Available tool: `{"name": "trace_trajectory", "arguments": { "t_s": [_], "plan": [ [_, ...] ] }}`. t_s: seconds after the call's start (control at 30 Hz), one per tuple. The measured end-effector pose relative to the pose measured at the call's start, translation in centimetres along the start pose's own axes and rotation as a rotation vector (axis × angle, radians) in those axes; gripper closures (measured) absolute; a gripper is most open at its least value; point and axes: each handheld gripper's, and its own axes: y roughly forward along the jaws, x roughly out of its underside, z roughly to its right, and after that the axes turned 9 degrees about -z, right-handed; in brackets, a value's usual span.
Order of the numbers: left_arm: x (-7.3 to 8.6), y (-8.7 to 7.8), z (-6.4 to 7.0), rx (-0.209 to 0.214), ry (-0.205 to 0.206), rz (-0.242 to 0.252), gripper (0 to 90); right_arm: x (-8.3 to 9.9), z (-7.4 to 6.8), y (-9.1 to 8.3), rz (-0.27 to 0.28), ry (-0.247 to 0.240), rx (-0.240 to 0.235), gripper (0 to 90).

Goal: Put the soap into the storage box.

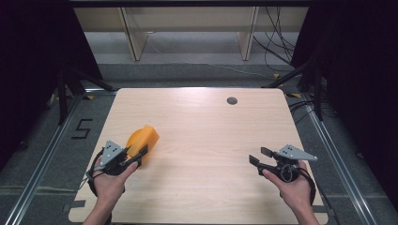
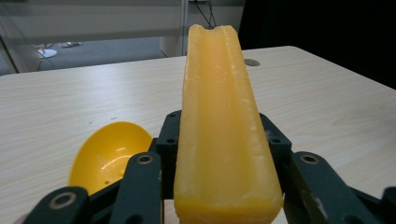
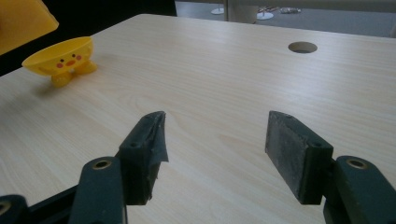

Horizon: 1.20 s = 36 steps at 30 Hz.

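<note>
My left gripper (image 1: 137, 154) is shut on a long yellow-orange wedge-shaped block (image 1: 148, 136) at the table's left side. In the left gripper view the block (image 2: 219, 121) stands up between the black jaws of the left gripper (image 2: 219, 144) and juts well past them. A small yellow bowl (image 2: 109, 154) sits on the table just below and left of the block. In the right gripper view the bowl (image 3: 63, 57) shows a duck face and little feet. My right gripper (image 1: 259, 155) rests open near the front right of the table; the right gripper (image 3: 217, 140) holds nothing between its jaws.
The light wooden table (image 1: 211, 131) has a round cable hole (image 1: 232, 100) near its far edge. Dark floor, metal rails and cables surround it. Pale shelving stands beyond the far edge.
</note>
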Motion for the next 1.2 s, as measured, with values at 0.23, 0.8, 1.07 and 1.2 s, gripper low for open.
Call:
{"name": "trace_trajectory", "arguments": {
  "t_s": [0.23,0.8,1.07,1.2],
  "plan": [
    [-0.3,0.2,-0.6,-0.083,-0.068,0.010,60.6,-0.1,-0.3,-0.1,-0.019,0.024,-0.006,38.7],
    [0.0,2.0,-2.6,-0.234,-0.172,-0.008,60.6,0.0,0.1,0.3,-0.008,-0.015,0.000,38.7],
    [-0.1,3.2,-2.9,-0.297,-0.165,-0.044,60.6,0.1,-0.1,0.3,-0.022,0.003,-0.010,38.7],
    [-0.1,3.8,-2.7,-0.323,-0.140,-0.059,60.6,0.1,-0.1,0.4,-0.026,0.009,-0.018,38.5]
  ]
}}
